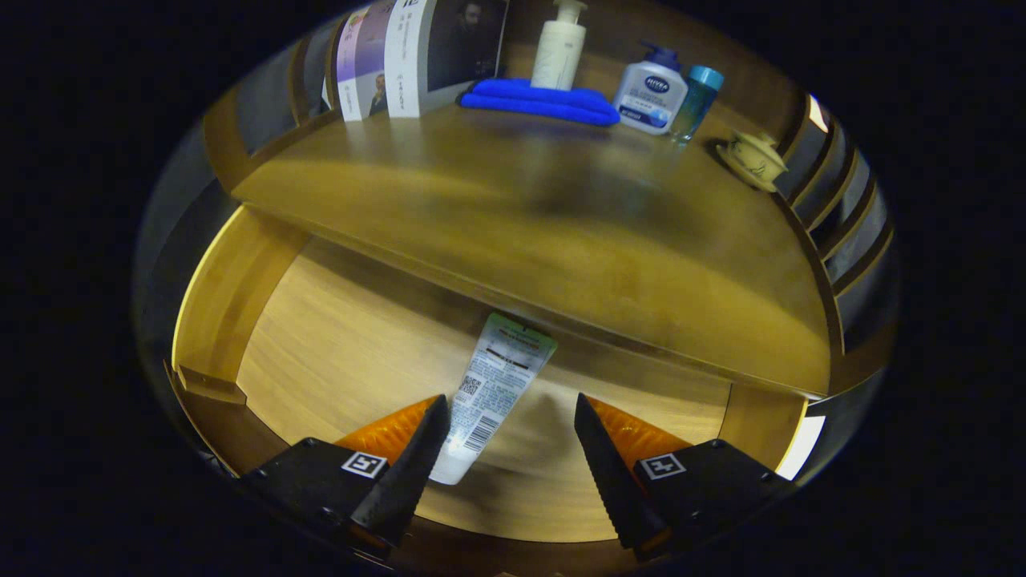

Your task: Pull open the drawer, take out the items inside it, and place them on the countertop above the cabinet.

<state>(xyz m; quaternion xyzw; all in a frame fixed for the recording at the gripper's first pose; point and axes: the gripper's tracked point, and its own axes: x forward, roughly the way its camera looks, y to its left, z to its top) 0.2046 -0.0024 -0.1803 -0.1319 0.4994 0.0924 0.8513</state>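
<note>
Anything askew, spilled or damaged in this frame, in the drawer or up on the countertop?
Nothing spilled or broken. The tube lies slanted on the floor of the open drawer, its cap end beside one finger of the open gripper. On the countertop, the bottles stand upright by the folded blue cloth; the small cup only looks tilted near the view's curve.

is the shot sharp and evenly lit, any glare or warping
Gripper view: fisheye bends the countertop edge into a curve; countertop centre looks smeared and dim; drawer floor is brighter; the tube and the open gripper fingers are fairly sharp; no strong glare.
</note>
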